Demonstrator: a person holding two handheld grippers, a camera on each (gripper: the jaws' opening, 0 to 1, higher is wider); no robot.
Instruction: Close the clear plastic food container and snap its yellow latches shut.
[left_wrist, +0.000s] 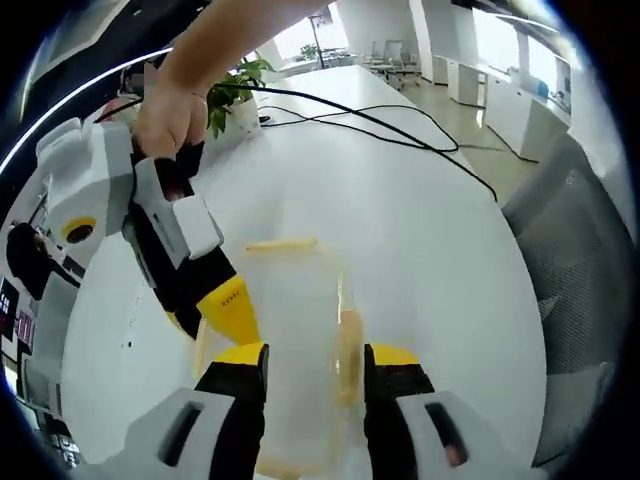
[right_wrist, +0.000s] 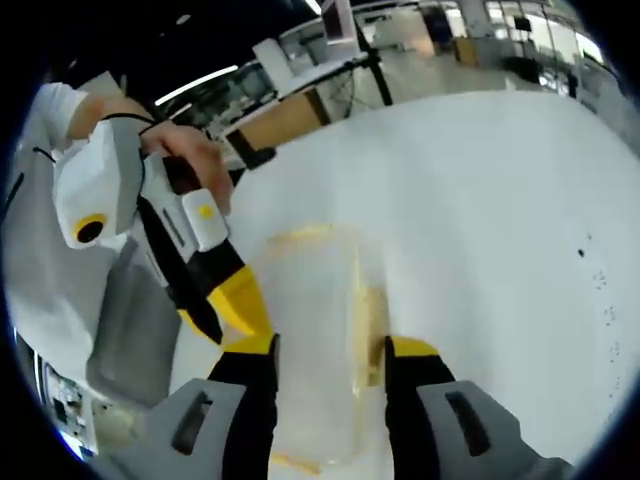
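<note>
While the left gripper view looks down a white table (left_wrist: 430, 230), the clear plastic food container (left_wrist: 300, 330) lies near the camera with its lid on. The left gripper (left_wrist: 315, 362) has its yellow-tipped jaws spread on either side of the box; whether they press its walls or merely bracket it cannot be told. A yellow latch (left_wrist: 282, 243) runs along the container's far edge and another (left_wrist: 349, 350) along its right side. From the left comes the right gripper (left_wrist: 225, 310), held by a hand (left_wrist: 172, 118), its yellow tip down against the container's left side; whether its jaws are parted or together cannot be told. Black cables (left_wrist: 400, 130) cross the far part of the table, a potted plant (left_wrist: 238, 85) stands at the far left, and a grey chair (left_wrist: 585, 260) is at the right.

Seen from the right gripper view, the container (right_wrist: 315, 340) again lies near on the white table (right_wrist: 500, 200), between the spread jaws of the right gripper (right_wrist: 330, 360), grip uncertain. A yellow latch (right_wrist: 368, 335) lines its right side. The left gripper (right_wrist: 235, 300), held by a hand (right_wrist: 190, 150), touches the container's left side with its yellow tip, with a grey chair (right_wrist: 130, 330) at the left.
</note>
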